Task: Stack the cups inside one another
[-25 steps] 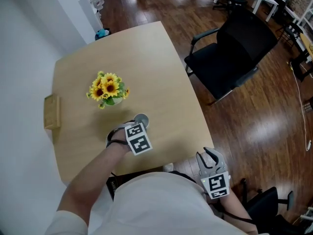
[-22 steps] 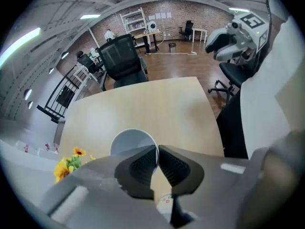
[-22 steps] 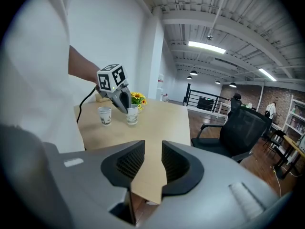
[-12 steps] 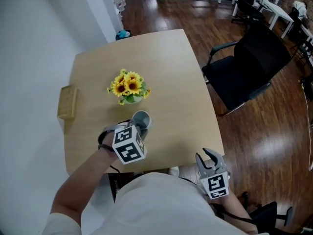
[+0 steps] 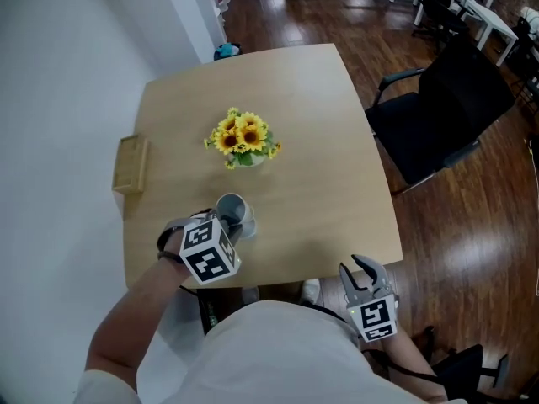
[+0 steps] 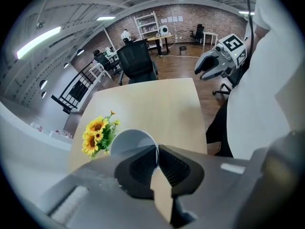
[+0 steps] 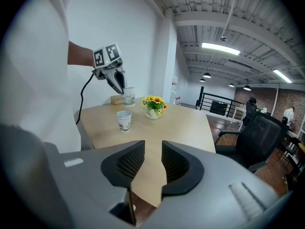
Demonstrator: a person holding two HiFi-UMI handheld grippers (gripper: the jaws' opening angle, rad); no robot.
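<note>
My left gripper (image 5: 227, 225) is shut on the rim of a white paper cup (image 5: 230, 208) and holds it up off the table. In the left gripper view that cup's rim (image 6: 129, 141) is pinched between the jaws of the left gripper (image 6: 157, 152). The right gripper view shows the held cup (image 7: 127, 97) hanging under the left gripper (image 7: 119, 86), above and behind a second printed cup (image 7: 124, 120) that stands upright on the table. My right gripper (image 5: 364, 268) hangs open and empty off the table's near edge, and in its own view nothing sits between the right gripper's (image 7: 153, 154) jaws.
A small vase of sunflowers (image 5: 244, 139) stands mid-table just beyond the cups. A wooden box (image 5: 132, 164) lies at the left edge of the table (image 5: 320, 167). A black office chair (image 5: 446, 108) stands on the wood floor to the right.
My left gripper has carried the cup leftward, from right of the sunflowers to in front of them. The right gripper has stayed put.
</note>
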